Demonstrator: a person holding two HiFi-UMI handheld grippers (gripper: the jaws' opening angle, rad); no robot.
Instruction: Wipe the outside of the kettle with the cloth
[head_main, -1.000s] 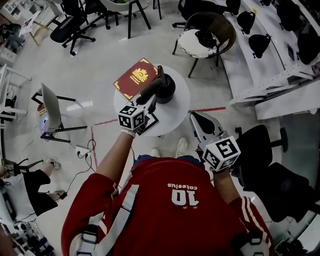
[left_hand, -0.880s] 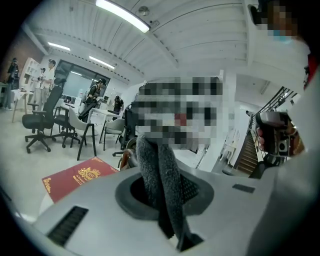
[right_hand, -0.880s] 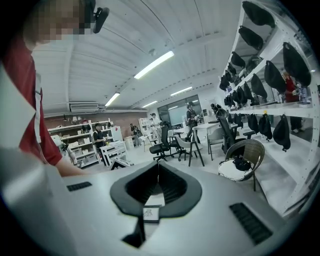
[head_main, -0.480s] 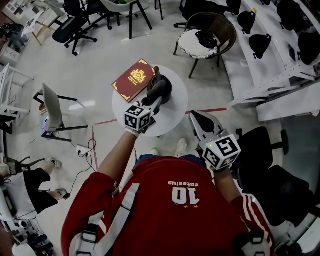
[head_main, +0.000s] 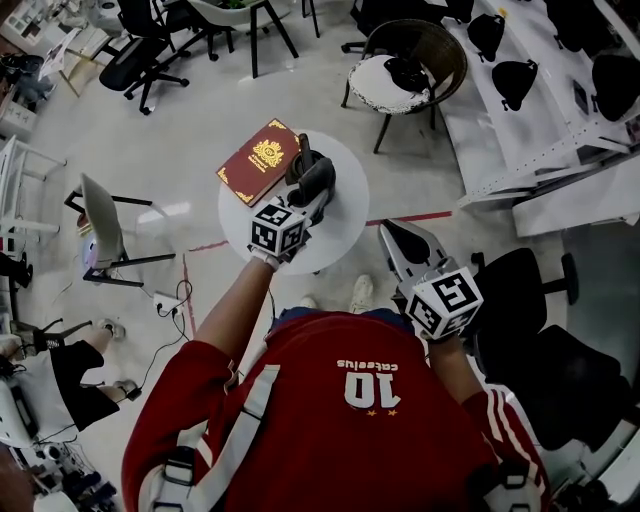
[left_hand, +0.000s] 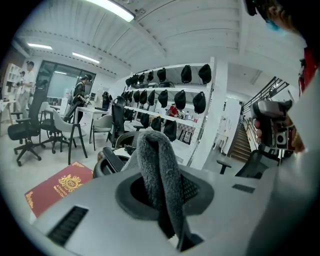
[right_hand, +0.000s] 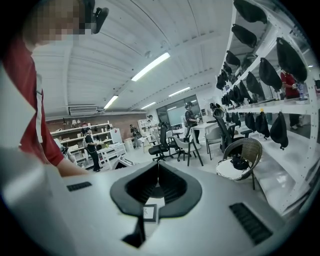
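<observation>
Round table (head_main: 345, 232) | left hand-held gripper (head_main: 312, 197) clamps cloth (left_hand: 159, 170) (own view only), seemingly on kettle (head_main: 322, 178) | right hand-held gripper (right_hand: 157, 182) clenched empty

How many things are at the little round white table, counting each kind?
red book: 1
black kettle: 1
grey cloth: 1, held in the left gripper by the kettle, not lying on the table
Total: 3

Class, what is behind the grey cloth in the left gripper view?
The black kettle shows left of the cloth; its other side is covered. The left gripper holds the cloth.
</observation>
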